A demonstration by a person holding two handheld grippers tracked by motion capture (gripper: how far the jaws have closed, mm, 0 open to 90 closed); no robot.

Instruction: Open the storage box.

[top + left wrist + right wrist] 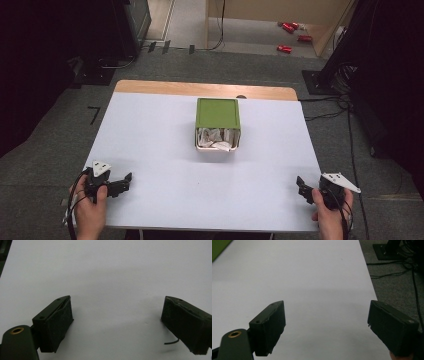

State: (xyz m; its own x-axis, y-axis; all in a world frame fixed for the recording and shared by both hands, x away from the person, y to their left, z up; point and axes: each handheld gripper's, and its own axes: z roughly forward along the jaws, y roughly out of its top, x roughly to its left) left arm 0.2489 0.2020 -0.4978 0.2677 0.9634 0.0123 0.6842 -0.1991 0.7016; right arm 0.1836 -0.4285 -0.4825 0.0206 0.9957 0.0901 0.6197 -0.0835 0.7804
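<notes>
Both hand-held grippers, left (127,179) and right (300,183), are held wide open and empty at the worktop's (150,150) near edge, well apart from the central green-lidded box (217,122), whose crumpled paper (216,138) could be snagged and spilled.
</notes>
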